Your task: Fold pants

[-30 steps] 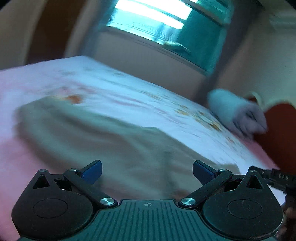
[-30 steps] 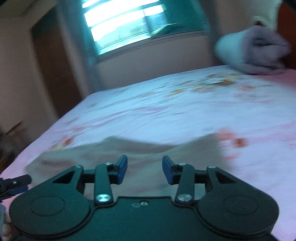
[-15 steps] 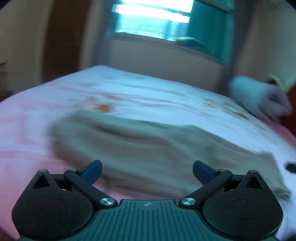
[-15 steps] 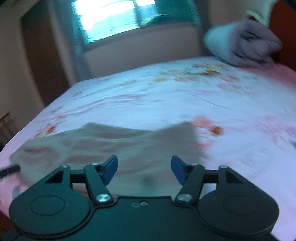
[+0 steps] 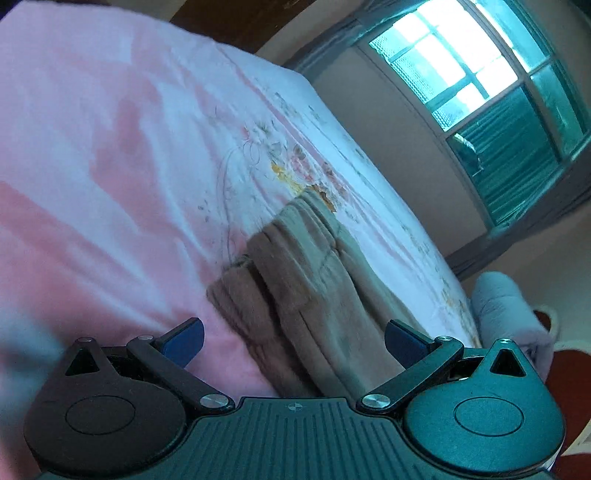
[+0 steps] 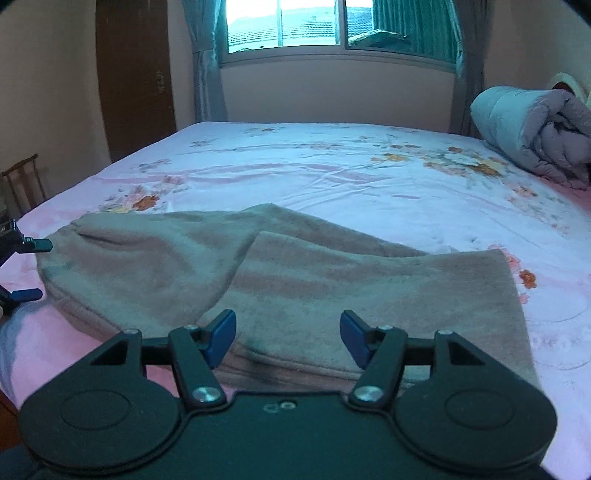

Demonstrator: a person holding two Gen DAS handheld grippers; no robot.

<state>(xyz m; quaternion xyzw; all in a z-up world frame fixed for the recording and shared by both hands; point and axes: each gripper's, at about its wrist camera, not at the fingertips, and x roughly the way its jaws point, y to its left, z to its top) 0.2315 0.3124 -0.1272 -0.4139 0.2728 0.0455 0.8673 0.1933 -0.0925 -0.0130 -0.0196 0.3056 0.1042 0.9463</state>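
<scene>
Right wrist view, nearest first: the right gripper (image 6: pixel 287 338) hangs just above the near hem of the pants (image 6: pixel 280 280), blue pads spread with only air between them, so nothing is held. That stance reads as a release or a pause before taking a new hold. The pants lie flat on the near part of the bed sheet (image 6: pixel 332 166), already doubled, one layer lapped over the other. Their long axis runs left to right across this view, one end toward the left gripper (image 6: pixel 26 267), whose blue tips show at the left edge beside that end, the other ending in a straight edge to the right.

From the left wrist view, the left gripper (image 5: pixel 293 341) is rolled over, jaws wide and empty, the tan cloth stretching away lengthwise between them. Standing at the end probably suits folding it along its length. Farther back sit a rolled duvet (image 6: pixel 532 129) and the window (image 6: pixel 332 26)
</scene>
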